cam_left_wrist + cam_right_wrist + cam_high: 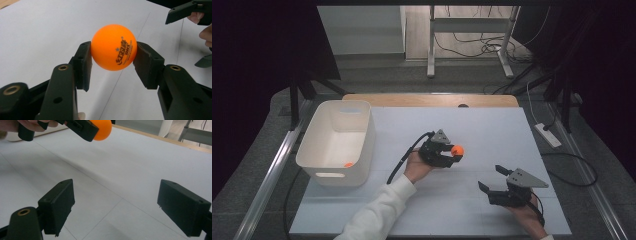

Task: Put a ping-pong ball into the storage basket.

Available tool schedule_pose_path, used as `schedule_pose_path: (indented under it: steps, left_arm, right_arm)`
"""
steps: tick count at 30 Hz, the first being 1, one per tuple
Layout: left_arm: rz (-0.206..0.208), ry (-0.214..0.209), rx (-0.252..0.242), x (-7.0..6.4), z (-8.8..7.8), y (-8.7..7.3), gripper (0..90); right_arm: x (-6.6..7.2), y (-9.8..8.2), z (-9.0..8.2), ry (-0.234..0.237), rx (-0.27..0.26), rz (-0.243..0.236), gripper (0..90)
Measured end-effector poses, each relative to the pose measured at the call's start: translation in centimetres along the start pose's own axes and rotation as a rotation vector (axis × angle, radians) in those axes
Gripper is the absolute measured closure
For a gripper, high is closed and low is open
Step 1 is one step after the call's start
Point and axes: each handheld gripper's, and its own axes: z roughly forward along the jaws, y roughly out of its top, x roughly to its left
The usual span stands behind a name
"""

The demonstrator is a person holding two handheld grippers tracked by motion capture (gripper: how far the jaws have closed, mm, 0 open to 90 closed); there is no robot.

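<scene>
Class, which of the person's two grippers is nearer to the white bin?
Left. The left gripper, holding an orange ping-pong ball, is just right of the white bin; the right gripper sits farther right, near the table's front.

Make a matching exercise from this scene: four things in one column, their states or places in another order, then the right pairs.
1. left gripper
2. right gripper
3. orange ball
4. white tub

a. stands at the table's left side
b. jaws wide apart, nothing between them
c. shut on a ball
d. pinched between two black jaws, off the table

Pairs: 1-c, 2-b, 3-d, 4-a
</scene>
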Motion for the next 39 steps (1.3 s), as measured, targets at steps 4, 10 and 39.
schedule_pose_path:
  steps: [4, 10, 39]
  left_arm:
    - [-0.006, 0.002, -0.004, 0.1, -0.4, -0.3, 50.3]
    - [-0.016, 0.006, -0.008, 0.2, -1.1, -0.6, 50.3]
    - [-0.029, 0.0, -0.032, 0.2, -3.4, -1.0, 50.2]
  right_arm:
    - [0.0, 0.0, 0.0, -0.002, 0.0, 0.001, 14.2]
    - [0.1, 0.0, 0.1, -0.004, 0.002, -0.001, 14.2]
    - [0.1, 0.0, 0.0, -0.009, 0.004, 0.002, 14.2]
